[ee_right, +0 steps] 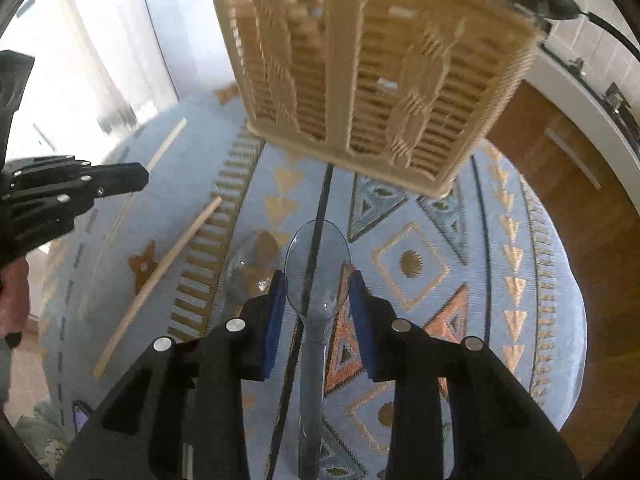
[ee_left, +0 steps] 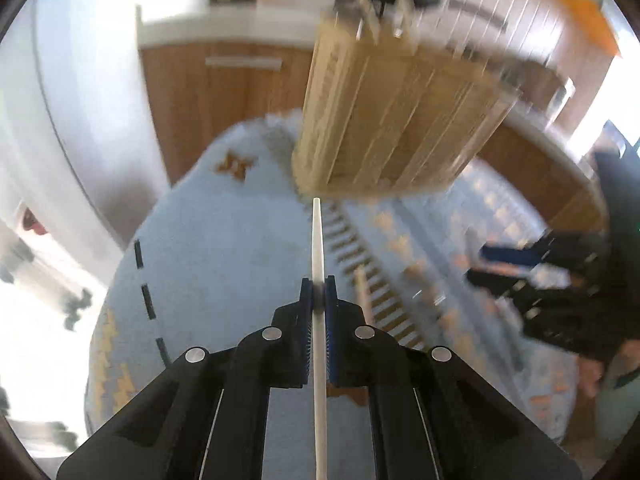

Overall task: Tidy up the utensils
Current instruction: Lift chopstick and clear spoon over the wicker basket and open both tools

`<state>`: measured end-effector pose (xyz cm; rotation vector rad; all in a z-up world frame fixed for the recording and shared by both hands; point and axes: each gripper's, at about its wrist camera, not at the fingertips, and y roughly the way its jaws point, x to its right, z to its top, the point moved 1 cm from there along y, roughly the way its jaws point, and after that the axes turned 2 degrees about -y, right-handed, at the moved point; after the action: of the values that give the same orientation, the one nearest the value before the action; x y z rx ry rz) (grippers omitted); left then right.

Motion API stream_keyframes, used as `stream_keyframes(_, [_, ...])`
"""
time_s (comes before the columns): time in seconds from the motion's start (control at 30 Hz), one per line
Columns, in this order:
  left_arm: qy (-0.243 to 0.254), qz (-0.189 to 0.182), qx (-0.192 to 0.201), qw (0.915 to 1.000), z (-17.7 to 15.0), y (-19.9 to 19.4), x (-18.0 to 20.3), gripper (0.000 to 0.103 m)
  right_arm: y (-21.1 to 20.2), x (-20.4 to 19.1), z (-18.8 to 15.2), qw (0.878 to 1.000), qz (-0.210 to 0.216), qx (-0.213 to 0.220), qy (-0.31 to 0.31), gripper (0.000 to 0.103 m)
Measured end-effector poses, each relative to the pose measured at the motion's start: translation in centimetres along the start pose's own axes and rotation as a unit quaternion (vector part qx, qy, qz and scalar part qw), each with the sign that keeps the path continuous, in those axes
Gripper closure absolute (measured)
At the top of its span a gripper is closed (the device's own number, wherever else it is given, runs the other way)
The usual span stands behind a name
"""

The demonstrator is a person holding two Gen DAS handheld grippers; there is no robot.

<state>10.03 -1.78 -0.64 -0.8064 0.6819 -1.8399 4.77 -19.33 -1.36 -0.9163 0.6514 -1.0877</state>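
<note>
My left gripper (ee_left: 318, 286) is shut on a thin white chopstick (ee_left: 317, 248) that points at the beige slatted utensil basket (ee_left: 400, 112) ahead; the tip is just short of its base. My right gripper (ee_right: 318, 284) has its jaws apart around a clear plastic spoon (ee_right: 317, 264), bowl forward, its handle running back between the fingers; whether the pads grip it is unclear. The basket (ee_right: 372, 72) stands a little beyond the spoon. The left gripper (ee_right: 80, 188) shows at the left of the right wrist view. A wooden chopstick (ee_right: 160, 280) lies on the cloth.
A round table with a light blue patterned cloth (ee_right: 420, 264) carries everything. A second clear spoon (ee_right: 250, 264) lies left of the right gripper. Wooden cabinets (ee_left: 208, 92) and a white worktop stand behind the table. The right gripper (ee_left: 540, 272) shows blurred at the right.
</note>
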Motion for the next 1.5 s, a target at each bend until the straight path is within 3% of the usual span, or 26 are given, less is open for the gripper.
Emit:
stream_keyframes(0.1, [0.006,-0.008,0.068,0.9977,0.8,-3.4,1.3,0.1,-3.5,0.1,0.2,0.999,-0.002,0.053,0.003,0.074])
stream_keyframes(0.23, [0.026,0.009,0.15,0.9883,2.7,-8.0,3.9,0.1,-8.1,0.3,1.4,0.992,-0.003,0.127,0.002,0.074])
stream_keyframes(0.47, [0.034,-0.02,0.288,0.9569,7.7,-14.8,8.3,0.1,-16.5,1.5,5.3,0.966,0.006,0.256,0.019,0.074])
stream_keyframes(0.63, [0.015,-0.052,0.38,0.9234,11.8,-16.0,10.1,0.1,-20.4,3.1,9.0,0.933,-0.004,0.357,0.052,0.074])
stream_keyframes(0.7, [0.007,-0.048,0.41,0.9107,12.4,-16.0,10.5,0.1,-21.1,4.0,9.7,0.905,0.017,0.42,0.063,0.074])
stream_keyframes(0.77, [-0.014,-0.066,0.439,0.8959,13.3,-15.2,9.9,0.1,-20.5,5.1,10.2,0.883,0.009,0.462,0.08,0.074])
stream_keyframes(0.87, [-0.031,-0.064,0.462,0.8839,14.1,-14.2,9.1,0.1,-18.3,6.6,11.8,0.871,0.014,0.476,0.117,0.074])
stream_keyframes(0.93, [-0.046,-0.062,0.469,0.8797,14.1,-13.5,8.2,0.1,-16.5,7.0,12.9,0.873,0.002,0.472,0.119,0.074])
stream_keyframes(1.1, [-0.062,-0.034,0.473,0.8784,14.3,-10.8,5.7,0.1,-12.7,6.6,14.4,0.883,-0.034,0.455,0.106,0.074])
stream_keyframes(1.2, [-0.072,-0.018,0.465,0.882,14.4,-8.8,4.9,0.1,-10.6,6.5,14.4,0.887,-0.047,0.449,0.101,0.074])
stream_keyframes(1.37, [-0.081,0.015,0.433,0.8979,14.4,-5.3,4.0,0.099,-8.0,6.0,13.9,0.896,-0.06,0.432,0.085,0.074])
stream_keyframes(1.5, [-0.083,0.02,0.425,0.9009,13.9,-4.1,3.4,0.099,-7.0,6.0,13.4,0.901,-0.061,0.423,0.072,0.073])
